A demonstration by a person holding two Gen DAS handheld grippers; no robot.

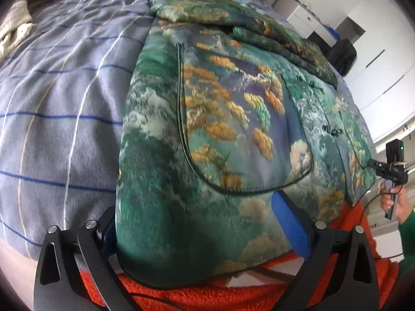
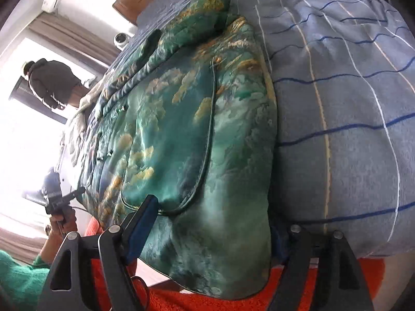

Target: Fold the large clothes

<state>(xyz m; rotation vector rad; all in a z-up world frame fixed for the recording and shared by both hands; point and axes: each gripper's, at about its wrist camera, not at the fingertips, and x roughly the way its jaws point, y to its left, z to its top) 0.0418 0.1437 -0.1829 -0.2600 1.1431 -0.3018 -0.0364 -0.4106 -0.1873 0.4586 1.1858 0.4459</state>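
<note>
A large green padded jacket (image 1: 207,129) with gold and blue print lies spread on the bed, hem toward me. My left gripper (image 1: 205,228) is wide open with its blue pads either side of the hem's left corner. My right gripper (image 2: 207,223) is wide open astride the hem's right corner (image 2: 212,254). The jacket (image 2: 181,129) has a big patch pocket (image 1: 233,134) and small dark buttons (image 1: 332,129). The right gripper also shows in the left wrist view (image 1: 389,165), and the left gripper in the right wrist view (image 2: 59,194).
The bed carries a grey-blue quilt with blue and white stripes (image 1: 64,103). An orange fleece garment (image 1: 207,295) lies at the bed's near edge. A beige cloth (image 1: 15,26) lies far left. White cabinets (image 1: 376,64) stand to the right. A person (image 2: 52,83) stands by the window.
</note>
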